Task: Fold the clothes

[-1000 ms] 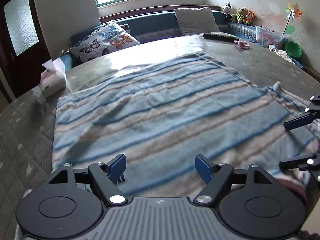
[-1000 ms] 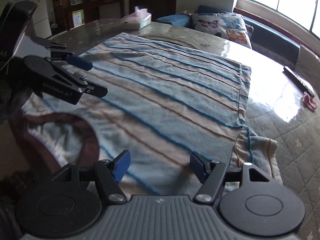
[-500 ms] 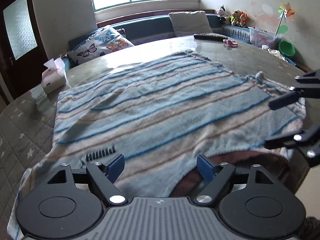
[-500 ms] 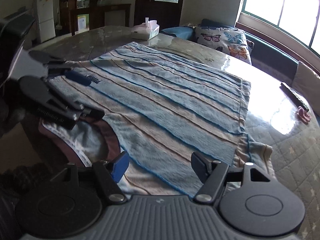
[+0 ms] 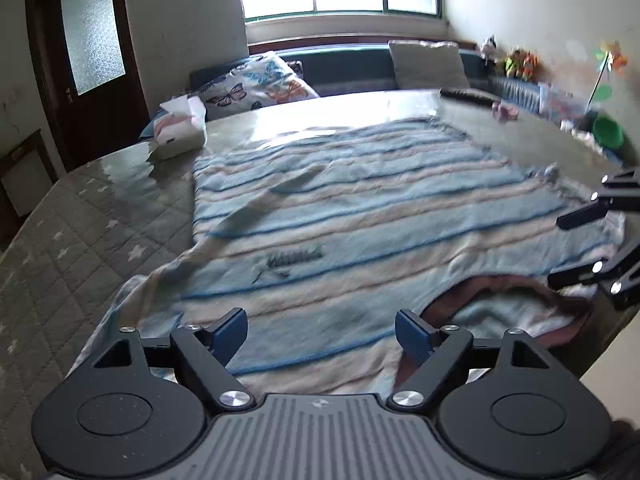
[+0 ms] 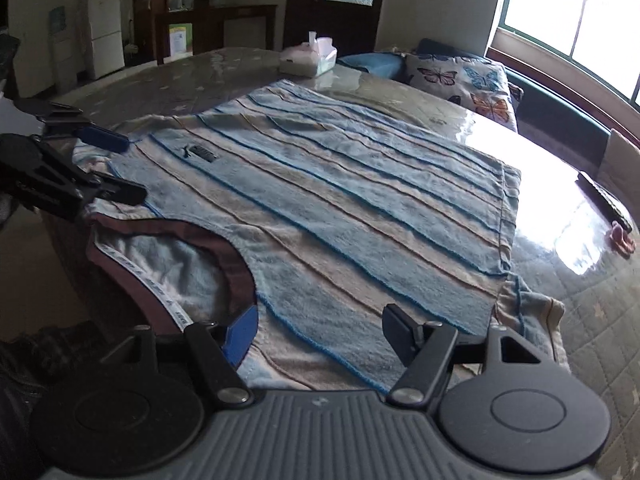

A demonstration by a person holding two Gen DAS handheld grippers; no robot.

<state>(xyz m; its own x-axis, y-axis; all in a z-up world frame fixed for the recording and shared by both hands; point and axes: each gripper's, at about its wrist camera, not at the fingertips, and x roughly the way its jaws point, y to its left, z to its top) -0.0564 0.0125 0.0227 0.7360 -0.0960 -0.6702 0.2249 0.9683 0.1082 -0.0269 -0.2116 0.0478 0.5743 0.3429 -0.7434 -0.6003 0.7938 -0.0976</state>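
A blue and beige striped shirt (image 5: 360, 216) lies flat on the quilted table, front up, its brown collar (image 5: 508, 284) at the near edge. It also shows in the right wrist view (image 6: 340, 200), collar (image 6: 168, 240) at lower left. My left gripper (image 5: 320, 330) is open and empty, low over the shoulder beside the collar; it shows in the right wrist view (image 6: 108, 160) at far left. My right gripper (image 6: 318, 326) is open and empty over the other shoulder; it shows in the left wrist view (image 5: 580, 240) at far right.
A tissue box (image 5: 180, 132) stands on the table (image 5: 80, 240) beyond the shirt's hem. A remote control (image 6: 604, 200) and a small pink object (image 6: 620, 240) lie at the table's far side. A butterfly pillow (image 5: 260, 84) and bench lie under the window.
Both grippers have drawn back toward the collar end of the shirt. The collar and chest logo have come into view. Both stay open.
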